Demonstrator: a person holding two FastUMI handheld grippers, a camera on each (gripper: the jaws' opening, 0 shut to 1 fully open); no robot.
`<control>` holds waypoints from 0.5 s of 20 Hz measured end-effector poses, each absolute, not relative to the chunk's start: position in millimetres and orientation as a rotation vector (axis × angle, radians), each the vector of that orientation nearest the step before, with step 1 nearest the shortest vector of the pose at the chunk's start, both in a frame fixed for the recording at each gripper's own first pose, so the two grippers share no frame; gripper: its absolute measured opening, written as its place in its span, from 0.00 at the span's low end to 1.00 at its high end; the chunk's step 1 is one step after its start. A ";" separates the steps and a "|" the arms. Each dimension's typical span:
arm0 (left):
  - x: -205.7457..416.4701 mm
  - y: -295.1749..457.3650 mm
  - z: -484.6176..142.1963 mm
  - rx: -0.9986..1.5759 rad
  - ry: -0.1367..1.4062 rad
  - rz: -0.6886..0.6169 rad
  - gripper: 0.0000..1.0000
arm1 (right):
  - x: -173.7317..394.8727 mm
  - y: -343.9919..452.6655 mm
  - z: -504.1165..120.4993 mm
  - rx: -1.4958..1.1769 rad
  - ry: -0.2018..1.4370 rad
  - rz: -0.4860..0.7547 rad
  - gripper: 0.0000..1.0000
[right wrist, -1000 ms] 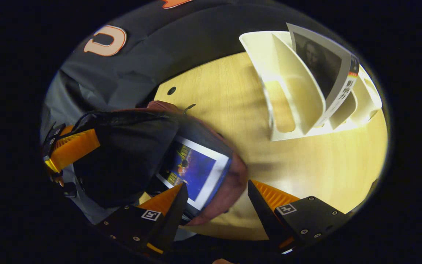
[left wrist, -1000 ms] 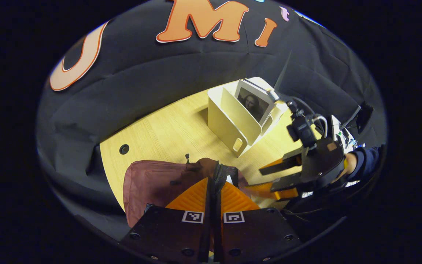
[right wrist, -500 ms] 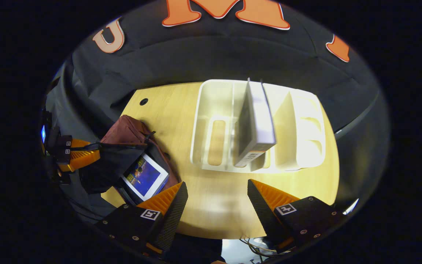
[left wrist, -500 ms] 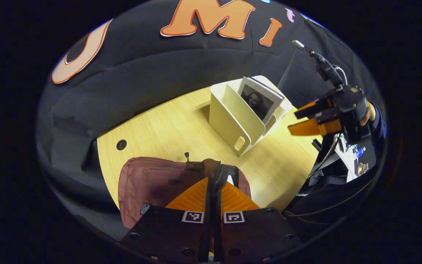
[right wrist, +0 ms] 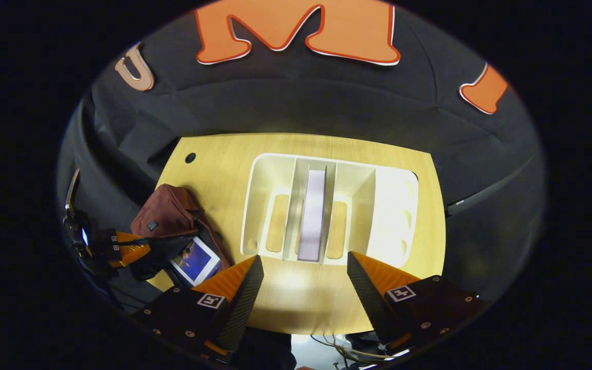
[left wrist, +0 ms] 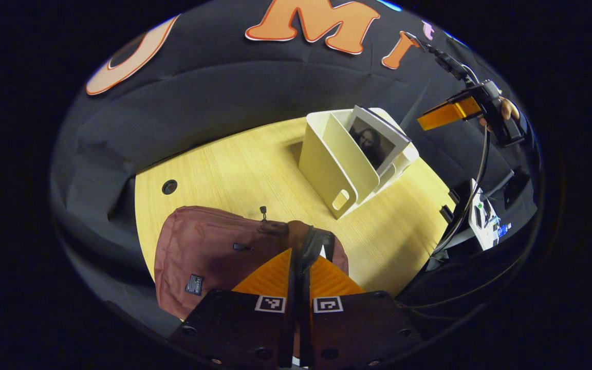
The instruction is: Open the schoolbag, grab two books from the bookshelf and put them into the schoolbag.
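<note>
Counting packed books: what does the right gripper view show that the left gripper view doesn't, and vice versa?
Right gripper view: a blue-covered book inside the open schoolbag. Left gripper view: the portrait cover of the standing book, with the right gripper raised near the bookshelf. Shared: table, schoolbag, bookshelf, standing book.

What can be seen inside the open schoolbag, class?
In the right gripper view, one book with a blue picture and white border lies in the mouth of the schoolbag, which the left gripper holds open. The bag's dark flap covers whatever lies deeper.
</note>
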State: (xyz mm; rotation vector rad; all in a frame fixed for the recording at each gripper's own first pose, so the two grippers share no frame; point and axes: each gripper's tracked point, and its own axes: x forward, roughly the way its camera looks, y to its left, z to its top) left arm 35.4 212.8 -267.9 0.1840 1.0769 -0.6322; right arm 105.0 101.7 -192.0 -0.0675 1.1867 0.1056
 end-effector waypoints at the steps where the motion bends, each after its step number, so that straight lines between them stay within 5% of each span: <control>1: 34.9 213.3 -269.9 0.179 1.086 -0.621 0.06 | 111.1 103.8 -197.8 -0.055 1.209 0.118 0.98; 10: 30.2 219.9 -285.3 0.138 1.164 -0.507 0.06 | 169.8 100.0 -284.4 -0.093 1.349 0.135 0.98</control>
